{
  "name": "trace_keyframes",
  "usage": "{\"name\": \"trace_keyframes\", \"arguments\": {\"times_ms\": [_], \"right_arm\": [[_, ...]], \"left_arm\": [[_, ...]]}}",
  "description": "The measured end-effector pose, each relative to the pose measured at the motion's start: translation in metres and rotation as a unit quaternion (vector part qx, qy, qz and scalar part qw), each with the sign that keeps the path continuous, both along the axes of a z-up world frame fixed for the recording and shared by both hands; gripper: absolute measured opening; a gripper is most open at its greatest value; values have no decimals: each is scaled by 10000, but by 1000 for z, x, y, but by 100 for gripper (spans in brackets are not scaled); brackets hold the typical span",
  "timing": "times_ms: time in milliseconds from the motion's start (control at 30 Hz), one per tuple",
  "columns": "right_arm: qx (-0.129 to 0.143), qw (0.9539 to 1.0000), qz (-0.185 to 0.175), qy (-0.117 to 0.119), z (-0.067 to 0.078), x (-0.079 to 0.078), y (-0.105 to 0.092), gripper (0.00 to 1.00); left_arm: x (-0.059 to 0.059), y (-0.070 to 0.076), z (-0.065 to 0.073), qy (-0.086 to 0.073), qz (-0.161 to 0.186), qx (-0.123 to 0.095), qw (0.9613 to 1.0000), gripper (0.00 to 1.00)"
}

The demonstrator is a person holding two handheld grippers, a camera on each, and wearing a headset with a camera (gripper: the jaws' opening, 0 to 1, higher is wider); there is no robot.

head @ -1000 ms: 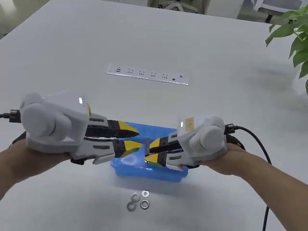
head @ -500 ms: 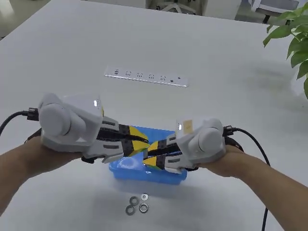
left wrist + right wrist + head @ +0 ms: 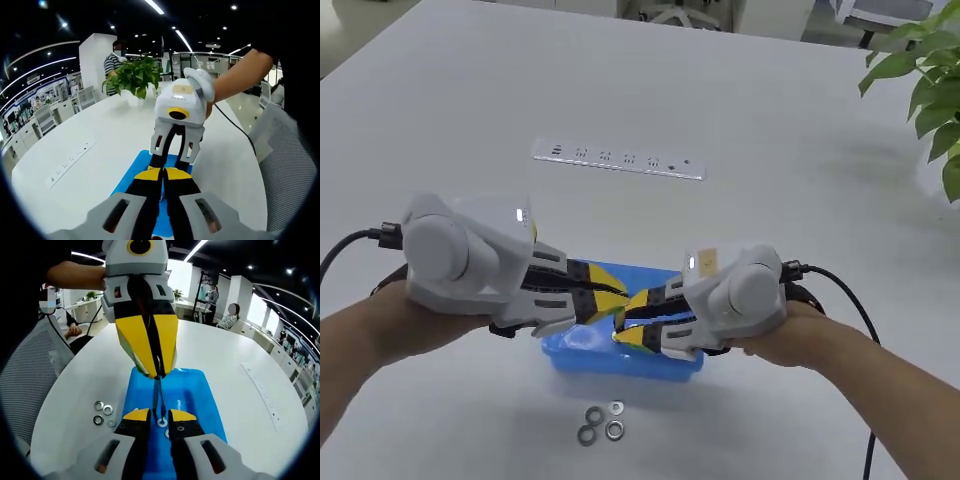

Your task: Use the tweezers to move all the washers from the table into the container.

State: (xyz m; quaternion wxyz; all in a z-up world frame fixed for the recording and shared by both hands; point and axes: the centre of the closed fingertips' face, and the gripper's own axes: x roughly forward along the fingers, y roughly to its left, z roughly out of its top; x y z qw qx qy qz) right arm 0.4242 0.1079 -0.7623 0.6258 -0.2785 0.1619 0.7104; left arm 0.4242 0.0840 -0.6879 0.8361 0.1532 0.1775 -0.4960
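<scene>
Over the blue container [image 3: 570,352] my two grippers meet tip to tip. My left gripper [image 3: 616,292] is shut on thin dark tweezers [image 3: 159,395], which point down into the container [image 3: 192,390]. Their tips end at a washer [image 3: 162,421] on the container floor. My right gripper [image 3: 160,415] stands open, one jaw on each side of the tweezers without touching them. Several loose washers [image 3: 600,425] lie on the white table just in front of the container, and they also appear as washers [image 3: 102,412] in the right gripper view.
A white power strip [image 3: 618,160] lies beyond the container. A leafy plant [image 3: 925,70] stands at the far right table edge. Cables trail from both grippers. People sit and stand in the room behind the table.
My left gripper has moved right and forward until its jaws meet the right gripper's over the container. The right gripper has barely moved. The washers on the table lie as before.
</scene>
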Motion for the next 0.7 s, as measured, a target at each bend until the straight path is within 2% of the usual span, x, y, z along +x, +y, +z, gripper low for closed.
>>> {"name": "trace_keyframes", "arguments": {"times_ms": [300, 700], "right_arm": [[24, 9999, -131, 38, 6, -1, -3, 22], [44, 9989, -460, 32, 17, -2, -20, 30]], "left_arm": [[0, 0, 2, -22, -15, 100, 9999, 5], [-2, -2, 15, -101, -15, 152, 9998, 5]]}}
